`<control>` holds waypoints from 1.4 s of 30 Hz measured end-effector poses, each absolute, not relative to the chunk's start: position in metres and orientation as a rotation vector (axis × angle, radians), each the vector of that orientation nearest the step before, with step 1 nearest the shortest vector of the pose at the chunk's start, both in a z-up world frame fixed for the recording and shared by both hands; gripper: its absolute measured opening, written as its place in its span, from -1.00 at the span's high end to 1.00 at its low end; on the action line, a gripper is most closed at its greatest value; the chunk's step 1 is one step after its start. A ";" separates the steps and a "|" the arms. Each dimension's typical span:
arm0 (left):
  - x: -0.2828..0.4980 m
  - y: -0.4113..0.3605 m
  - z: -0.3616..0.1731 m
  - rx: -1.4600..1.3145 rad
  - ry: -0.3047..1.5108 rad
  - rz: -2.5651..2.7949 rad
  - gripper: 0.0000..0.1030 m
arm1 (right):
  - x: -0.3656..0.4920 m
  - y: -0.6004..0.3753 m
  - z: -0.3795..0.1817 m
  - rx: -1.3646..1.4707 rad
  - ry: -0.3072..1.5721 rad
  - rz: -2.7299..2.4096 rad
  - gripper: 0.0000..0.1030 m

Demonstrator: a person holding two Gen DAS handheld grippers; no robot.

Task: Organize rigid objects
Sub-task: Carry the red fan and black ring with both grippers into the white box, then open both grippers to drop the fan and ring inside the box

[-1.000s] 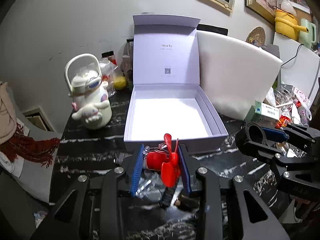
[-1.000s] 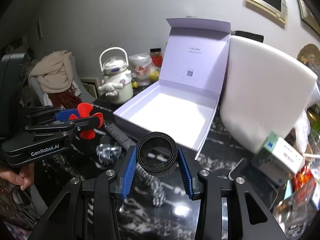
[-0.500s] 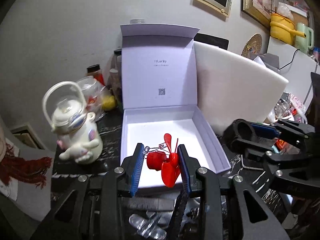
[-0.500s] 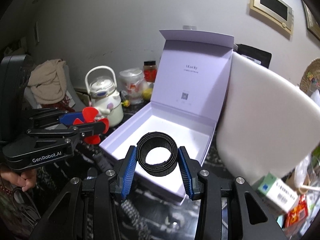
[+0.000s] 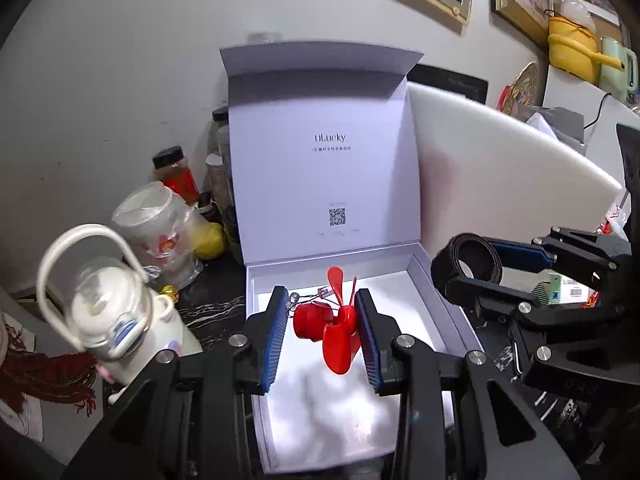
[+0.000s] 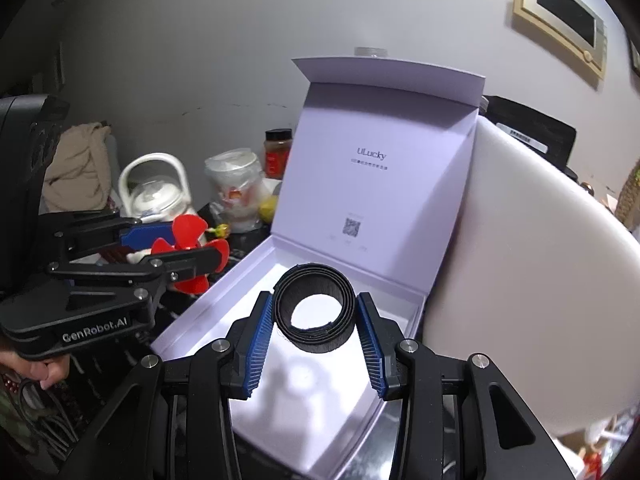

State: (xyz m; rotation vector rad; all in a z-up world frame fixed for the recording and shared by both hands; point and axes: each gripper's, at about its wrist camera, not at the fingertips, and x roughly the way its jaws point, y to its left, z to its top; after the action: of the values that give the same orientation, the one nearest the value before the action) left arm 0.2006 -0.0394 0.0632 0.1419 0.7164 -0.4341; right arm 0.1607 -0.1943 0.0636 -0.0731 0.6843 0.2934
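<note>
My left gripper (image 5: 322,322) is shut on a small red propeller motor (image 5: 328,320) and holds it above the open lilac box (image 5: 452,304). My right gripper (image 6: 314,320) is shut on a black strap roll (image 6: 314,312) and holds it over the same box (image 6: 404,292). The box's white inside looks bare. The right gripper with the roll (image 5: 468,258) shows at the right of the left wrist view, beside the box's right wall. The left gripper with the propeller (image 6: 188,252) shows at the left of the right wrist view.
A white character kettle (image 5: 116,316) stands left of the box, with a plastic cup (image 5: 156,232) and a spice jar (image 5: 176,172) behind it. A large white board (image 5: 500,176) leans right of the box. The box lid (image 5: 320,152) stands upright at the back.
Both grippers have moved forward from over the dark table to above the box's inside, each still holding its object. The kettle has slid toward the left edge of the left wrist view.
</note>
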 end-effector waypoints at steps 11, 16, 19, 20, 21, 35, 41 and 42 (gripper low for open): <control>0.256 -0.054 0.020 0.189 0.825 -0.424 0.35 | 0.211 -0.195 0.034 -0.096 0.753 0.278 0.21; 0.266 -0.060 0.007 0.221 0.836 -0.406 0.35 | 0.226 -0.194 0.020 -0.105 0.781 0.258 0.21; 0.269 -0.062 0.003 0.227 0.839 -0.399 0.35 | 0.231 -0.194 0.015 -0.109 0.793 0.250 0.21; 0.270 -0.063 0.002 0.230 0.839 -0.396 0.35 | 0.232 -0.194 0.013 -0.108 0.797 0.248 0.21; 0.270 -0.063 0.001 0.235 0.840 -0.394 0.35 | 0.234 -0.195 0.012 -0.105 0.802 0.246 0.20; 0.278 -0.061 -0.006 0.214 0.922 -0.381 0.34 | 0.234 -0.209 0.013 -0.096 0.810 0.159 -0.49; 0.274 -0.060 -0.002 0.231 0.907 -0.349 0.34 | 0.228 -0.212 0.019 -0.108 0.801 0.142 -0.50; 0.274 -0.060 0.000 0.232 0.904 -0.347 0.33 | 0.227 -0.212 0.020 -0.108 0.799 0.139 -0.50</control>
State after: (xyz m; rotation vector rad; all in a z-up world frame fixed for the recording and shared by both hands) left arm 0.2740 -0.0595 -0.0004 0.2325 0.9044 -0.3472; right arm 0.2265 -0.2123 0.0199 -0.1078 0.7993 0.1389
